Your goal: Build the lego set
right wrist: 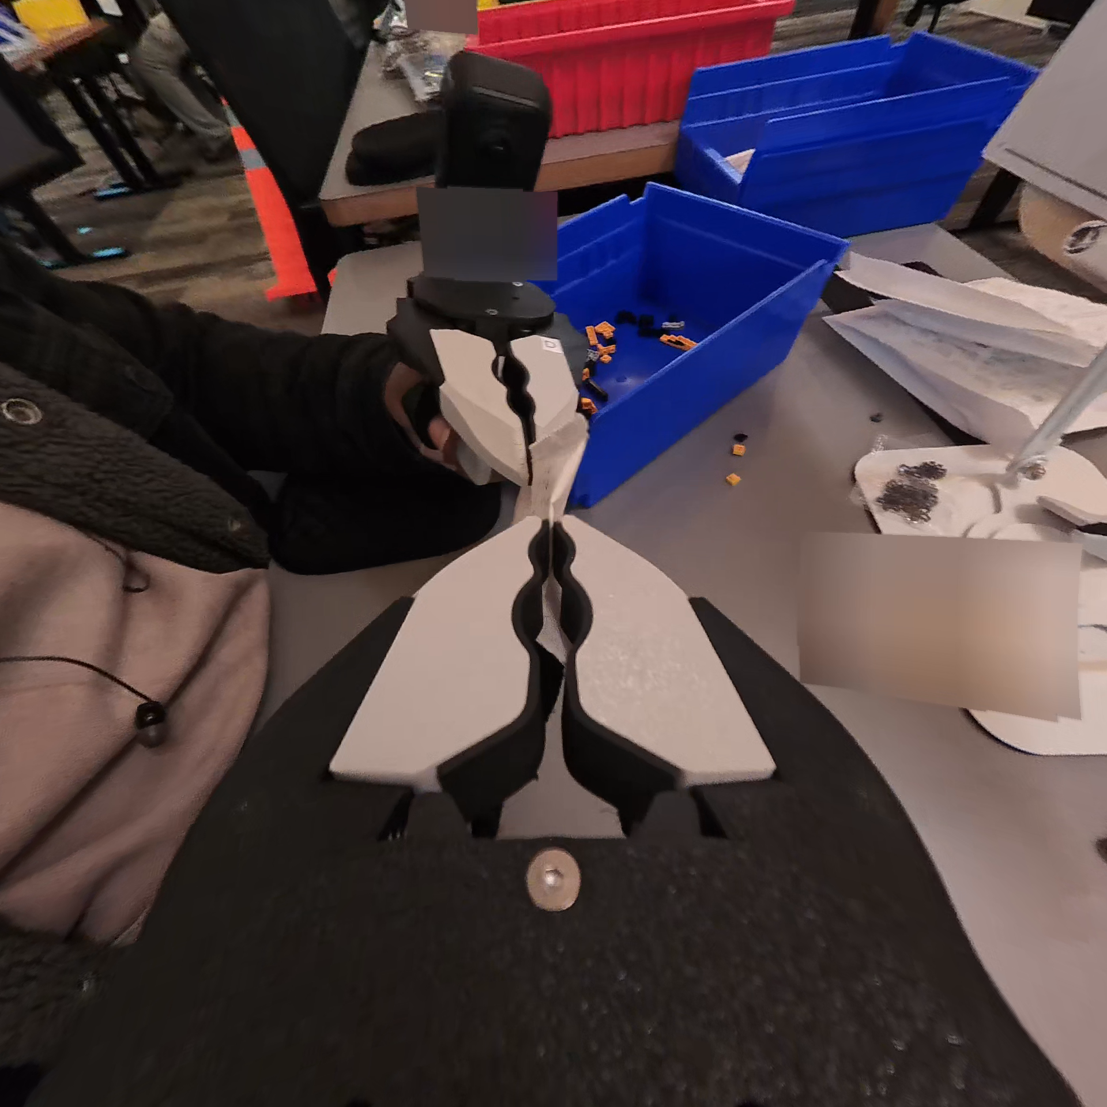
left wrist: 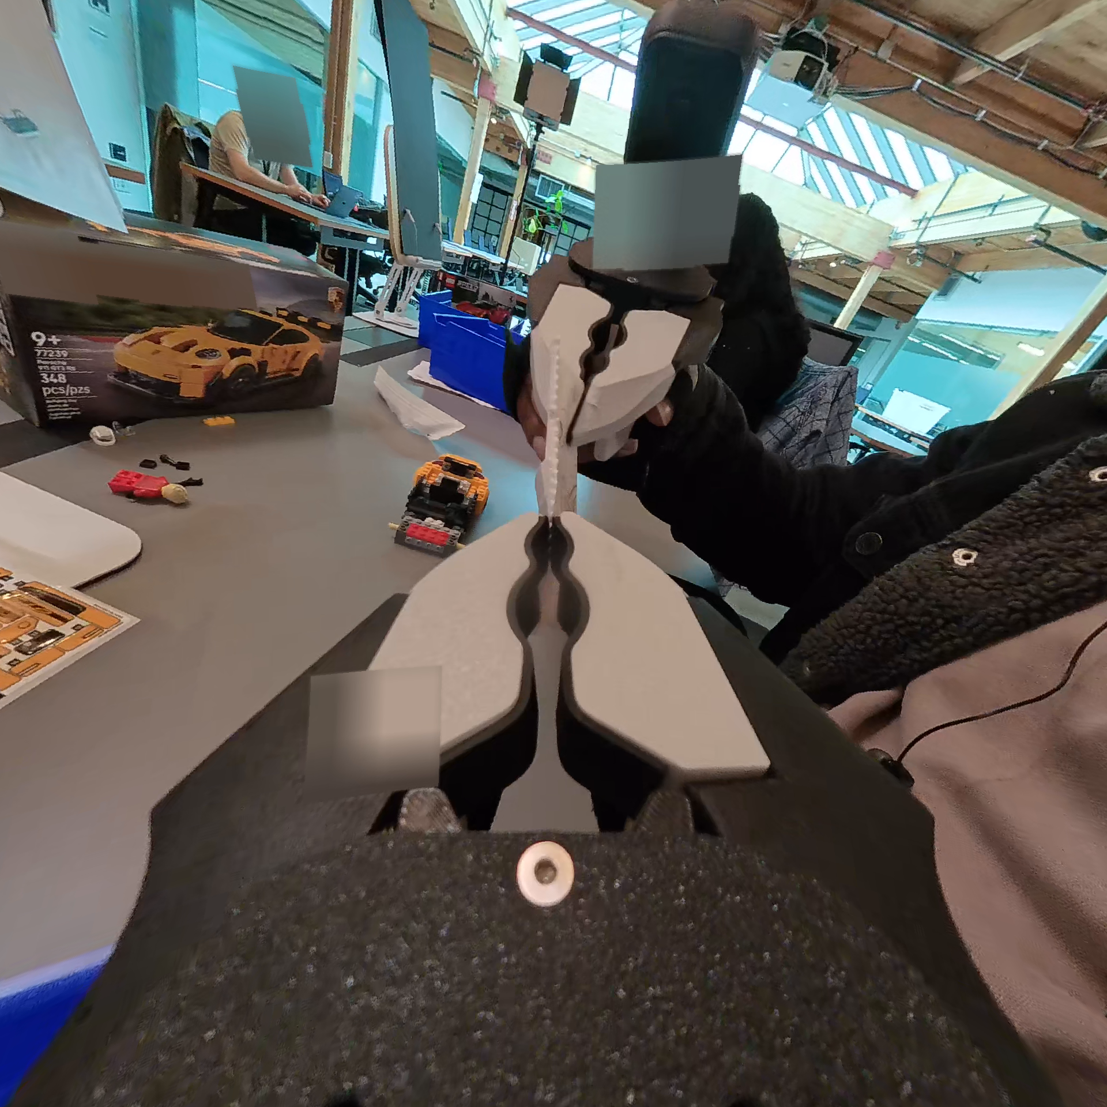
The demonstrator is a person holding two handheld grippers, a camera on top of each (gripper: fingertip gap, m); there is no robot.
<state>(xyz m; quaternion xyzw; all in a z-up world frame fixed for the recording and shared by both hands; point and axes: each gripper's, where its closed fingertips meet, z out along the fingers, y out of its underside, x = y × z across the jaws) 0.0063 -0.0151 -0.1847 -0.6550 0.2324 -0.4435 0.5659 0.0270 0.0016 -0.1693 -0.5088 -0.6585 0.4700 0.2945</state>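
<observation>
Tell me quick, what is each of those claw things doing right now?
Left gripper: closed, fingers pinching one end of a white paper bag.
Right gripper: closed, pinching the same bag's other end.

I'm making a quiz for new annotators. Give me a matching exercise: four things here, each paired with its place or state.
Things:
1. paper bag
2. half-built car
3. loose orange pieces
4. box

Places or states:
A. in the blue bin
B. pinched between both hand-held grippers
C. on the table, by the left gripper tip
D. standing far left on the table

Pairs: 1-B, 2-C, 3-A, 4-D
</observation>
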